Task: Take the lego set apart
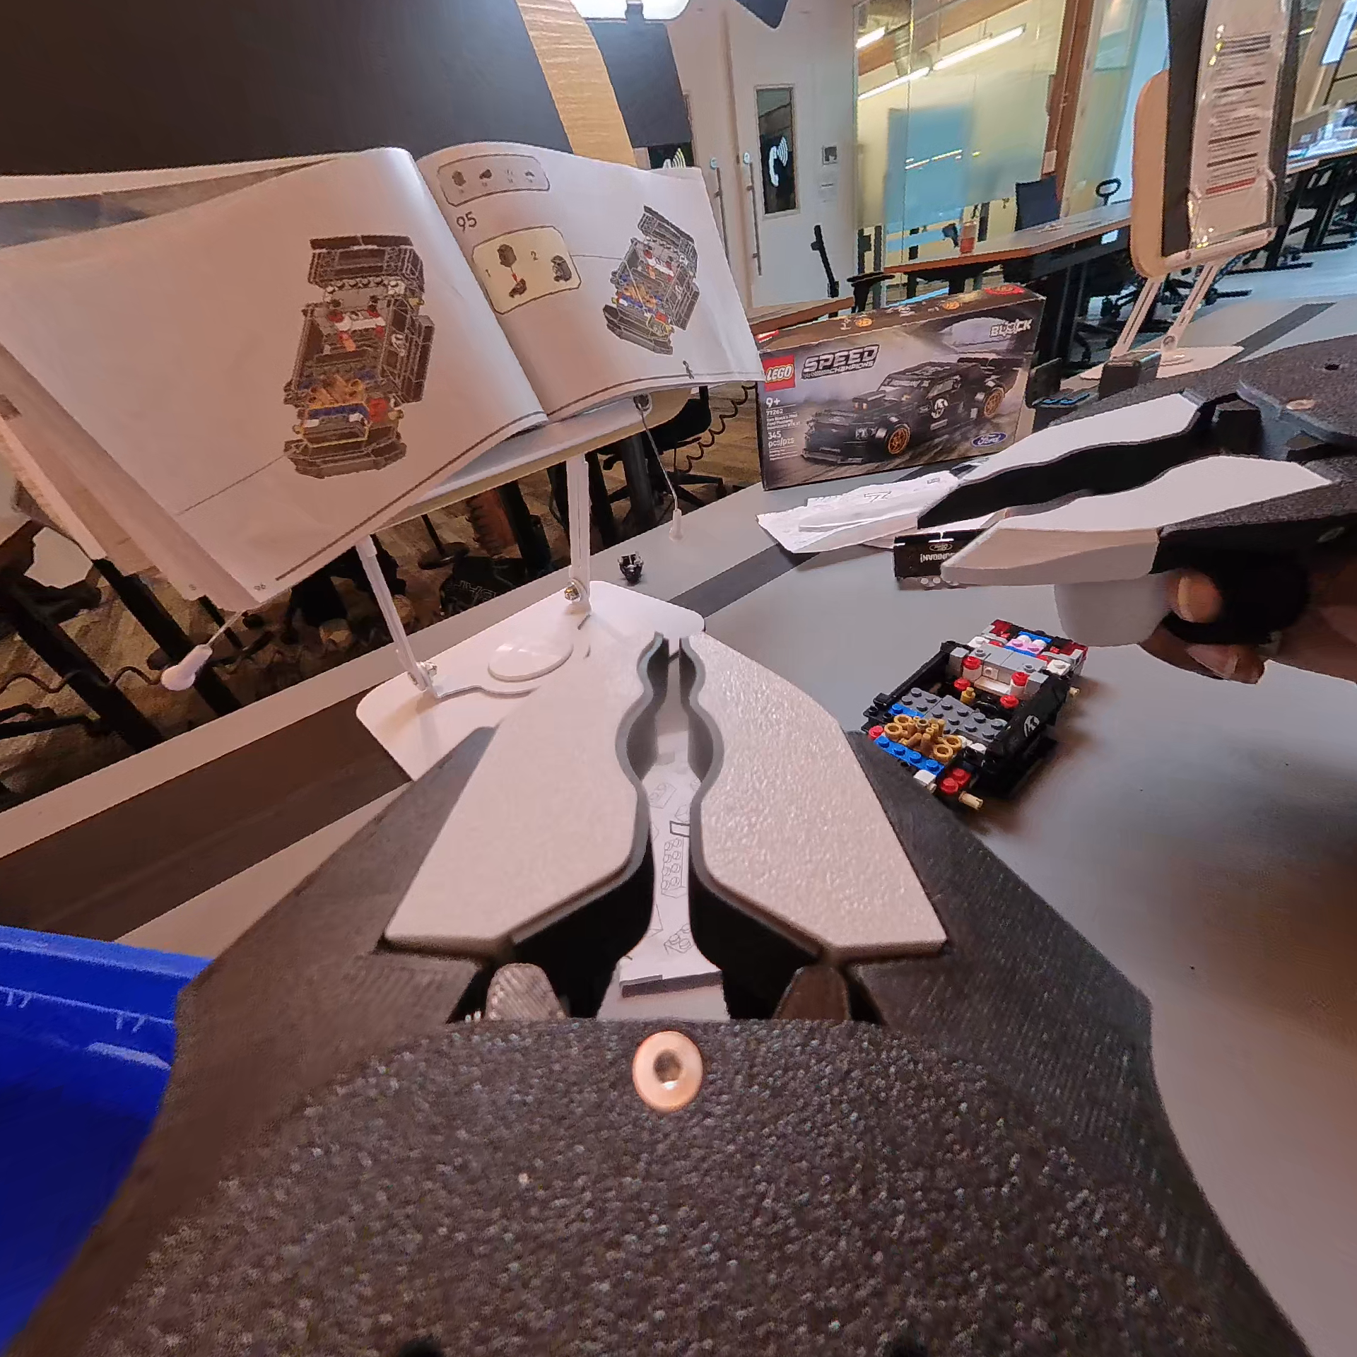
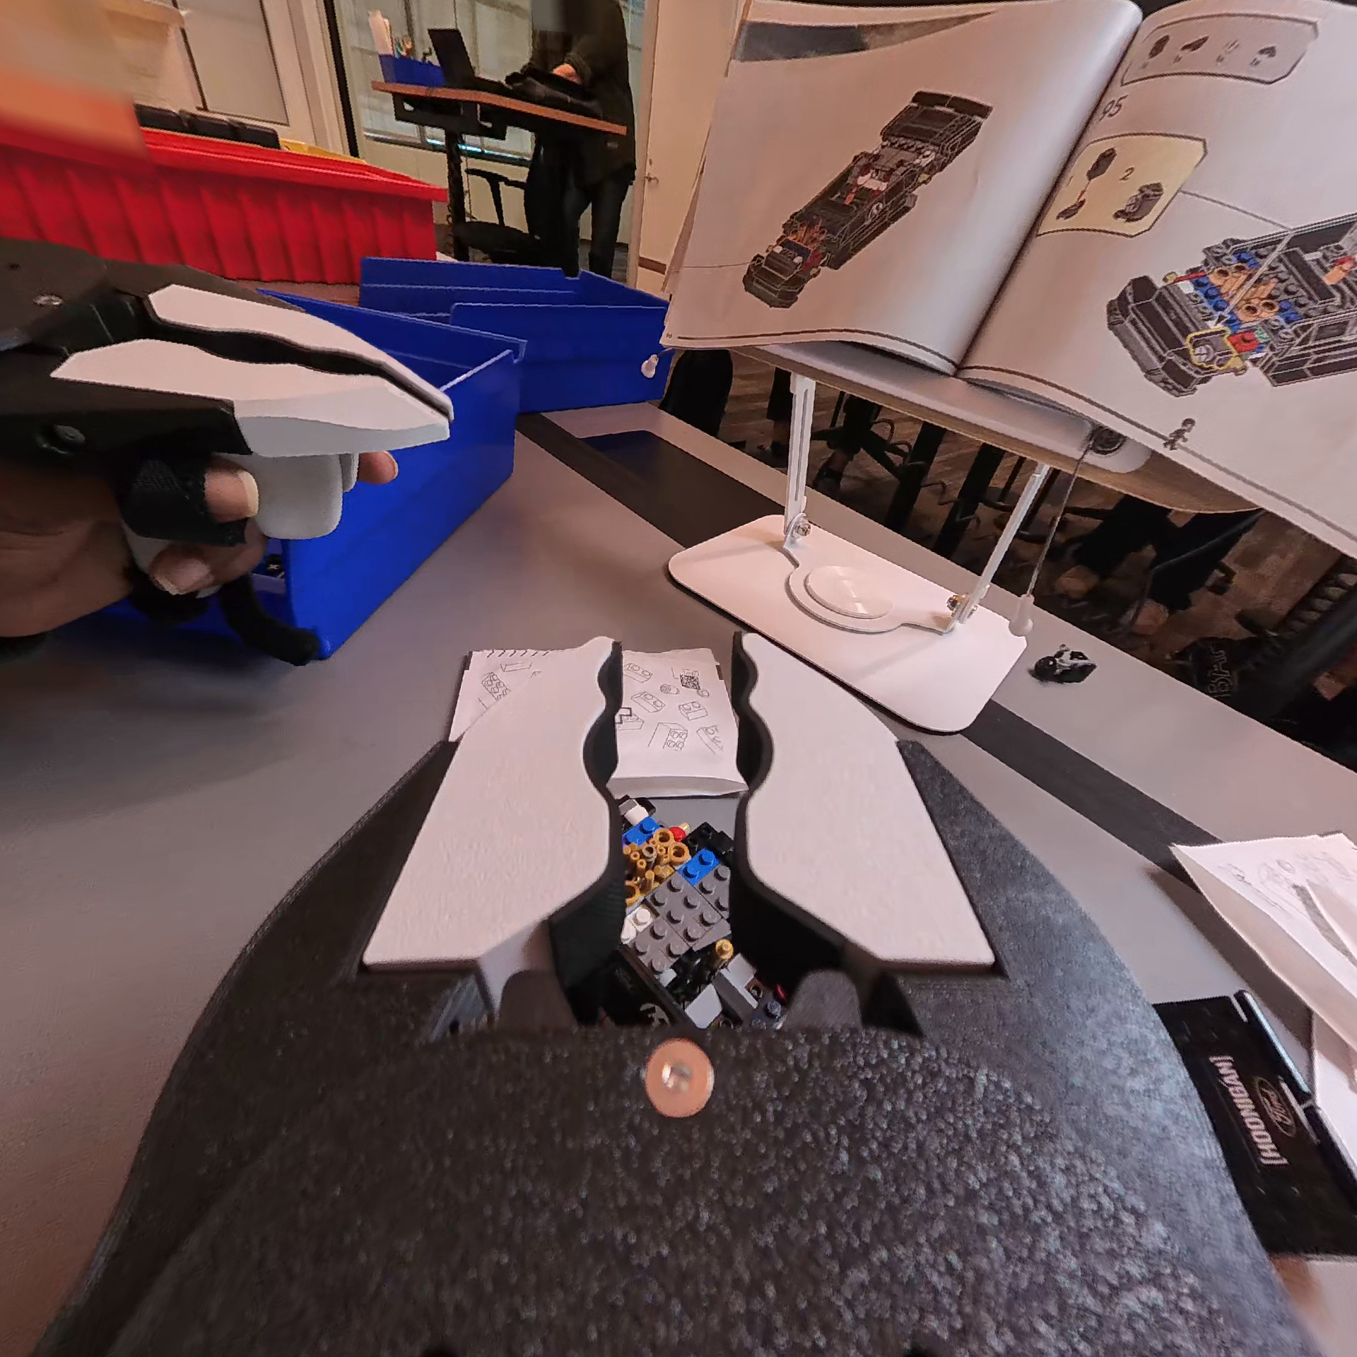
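The lego car (image 1: 973,723), partly built with its roof off, sits on the grey table (image 1: 1175,918) ahead and right of the left gripper (image 1: 670,646), whose fingers are nearly together and hold nothing. The right gripper (image 1: 947,551) hangs above the car's far side.

In the right wrist view, the right gripper (image 2: 674,653) hovers with a narrow gap directly over the car (image 2: 679,903), holding nothing; a paper bag (image 2: 672,723) lies just beyond, and blue bins (image 2: 440,411) behind the left gripper (image 2: 433,411).

Bare grey tabletop (image 1: 1211,844) lay open around the half-stripped black brick car (image 1: 973,723) — hemmed at left by the white metal book stand (image 1: 514,683), with blue plastic bins (image 2: 411,470) beyond it.
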Demonstrator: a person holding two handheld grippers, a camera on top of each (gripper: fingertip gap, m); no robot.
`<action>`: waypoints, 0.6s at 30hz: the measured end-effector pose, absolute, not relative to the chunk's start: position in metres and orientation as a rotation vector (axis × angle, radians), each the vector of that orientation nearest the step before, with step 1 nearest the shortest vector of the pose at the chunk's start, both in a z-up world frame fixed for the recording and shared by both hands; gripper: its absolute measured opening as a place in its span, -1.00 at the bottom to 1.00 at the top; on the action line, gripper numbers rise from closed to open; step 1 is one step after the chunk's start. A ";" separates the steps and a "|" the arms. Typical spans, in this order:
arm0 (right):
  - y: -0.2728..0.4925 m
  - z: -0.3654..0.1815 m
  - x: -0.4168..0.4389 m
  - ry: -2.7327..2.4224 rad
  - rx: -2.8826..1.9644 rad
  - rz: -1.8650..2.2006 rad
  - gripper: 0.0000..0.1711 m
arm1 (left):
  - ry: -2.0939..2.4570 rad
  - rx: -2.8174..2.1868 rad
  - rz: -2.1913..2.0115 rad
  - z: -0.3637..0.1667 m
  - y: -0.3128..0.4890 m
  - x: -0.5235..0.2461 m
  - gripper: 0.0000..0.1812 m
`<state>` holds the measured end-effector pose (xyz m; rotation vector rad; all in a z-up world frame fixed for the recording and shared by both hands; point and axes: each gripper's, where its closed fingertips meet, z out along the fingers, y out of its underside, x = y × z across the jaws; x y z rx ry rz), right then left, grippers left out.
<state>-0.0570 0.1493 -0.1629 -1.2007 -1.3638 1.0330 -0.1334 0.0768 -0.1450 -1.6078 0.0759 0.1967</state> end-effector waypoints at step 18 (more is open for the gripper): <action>0.143 -0.167 -0.059 -1.386 -1.193 1.039 -0.67 | 0.066 -1.617 0.203 -0.146 0.077 -0.135 -0.95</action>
